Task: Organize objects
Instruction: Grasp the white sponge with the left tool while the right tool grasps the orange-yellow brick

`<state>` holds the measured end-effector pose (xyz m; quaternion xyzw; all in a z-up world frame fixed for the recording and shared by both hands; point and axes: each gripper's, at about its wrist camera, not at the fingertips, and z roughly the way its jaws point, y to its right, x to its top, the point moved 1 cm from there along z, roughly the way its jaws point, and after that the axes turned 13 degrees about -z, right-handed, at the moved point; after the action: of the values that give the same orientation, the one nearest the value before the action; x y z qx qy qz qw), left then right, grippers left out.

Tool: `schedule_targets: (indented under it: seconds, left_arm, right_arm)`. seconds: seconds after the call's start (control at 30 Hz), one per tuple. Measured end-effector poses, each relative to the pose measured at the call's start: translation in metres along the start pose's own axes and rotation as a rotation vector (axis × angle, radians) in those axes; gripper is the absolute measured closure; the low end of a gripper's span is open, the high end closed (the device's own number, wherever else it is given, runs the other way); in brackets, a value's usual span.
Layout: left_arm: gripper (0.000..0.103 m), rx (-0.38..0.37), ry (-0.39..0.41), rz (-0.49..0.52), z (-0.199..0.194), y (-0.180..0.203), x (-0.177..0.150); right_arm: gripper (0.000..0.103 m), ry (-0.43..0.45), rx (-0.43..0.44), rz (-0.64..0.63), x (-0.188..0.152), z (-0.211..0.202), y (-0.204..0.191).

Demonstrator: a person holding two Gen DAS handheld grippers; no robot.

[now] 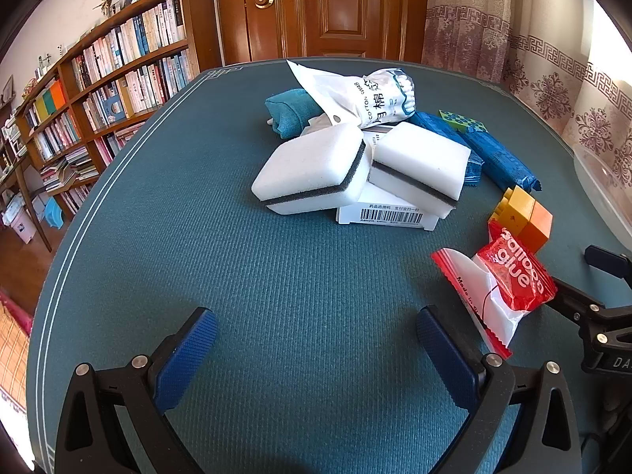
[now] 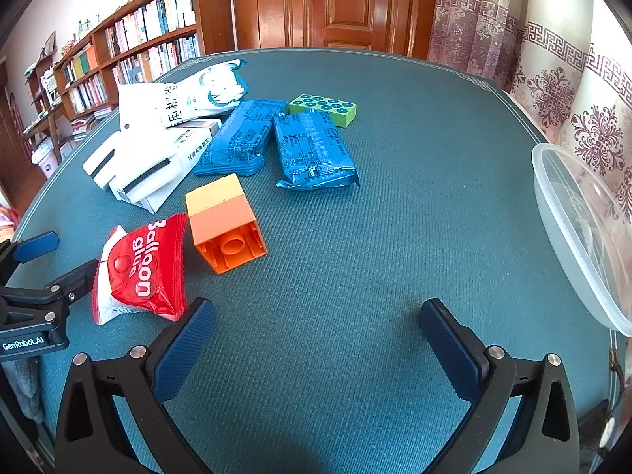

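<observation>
Bookshelf [image 1: 114, 79], wooden door [image 2: 335, 4], curtain [image 2: 553, 79]

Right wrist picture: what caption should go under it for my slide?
Open right gripper hovers over the green table, near an orange-and-yellow block, a red balloon glue packet and a clear plastic container.

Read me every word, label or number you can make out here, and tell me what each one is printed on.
"Balloon glue": red packet.
"Made in": same packet, rest hidden.
"COTTON SWAB": white bag; its Chinese characters only partly readable.
"GenRobot.AI": left gripper body.
White box: barcode and small Chinese print, too small.
Blue packets: print too small.
</observation>
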<state>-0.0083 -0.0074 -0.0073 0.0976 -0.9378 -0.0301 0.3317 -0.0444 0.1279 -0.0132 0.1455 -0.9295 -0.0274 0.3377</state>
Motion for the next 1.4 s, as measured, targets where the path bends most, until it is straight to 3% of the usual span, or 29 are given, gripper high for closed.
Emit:
schedule_targets:
  seconds: [0.1,0.23,0.4,0.5,0.57,0.87,1.1,1.4]
  left_arm:
    - [0.000,0.003,0.005,0.010,-0.004,0.001,-0.004]
    - [0.000,-0.004,0.007,0.029,-0.006,0.001,-0.005]
    - [0.000,-0.019,-0.003,0.023,-0.006,-0.003,-0.005]
    - [0.000,-0.022,-0.005,0.022,-0.006,-0.004,-0.005]
    - [0.000,-0.022,-0.005,0.023,-0.007,-0.004,-0.005]
    - [0.000,-0.040,-0.007,0.018,-0.007,-0.003,-0.005]
    - [0.001,-0.129,-0.009,-0.045,-0.012,-0.015,0.004]
    - [0.001,-0.113,0.091,0.012,-0.023,0.002,0.035]
  right_arm:
    - [0.000,0.020,0.032,0.027,-0.002,-0.003,0.006]
    - [0.008,0.045,0.091,0.054,0.004,-0.006,0.008]
    - [0.016,0.070,0.104,-0.008,0.023,-0.004,-0.007]
    - [0.025,0.069,0.123,-0.018,0.033,0.004,-0.010]
    - [0.038,0.053,0.150,-0.007,0.037,0.012,-0.010]
    - [0.060,0.062,0.158,0.026,0.038,0.014,-0.005]
    - [0.065,0.061,0.114,0.039,0.018,0.001,0.007]
    - [0.065,0.075,0.122,0.049,0.005,-0.005,0.014]
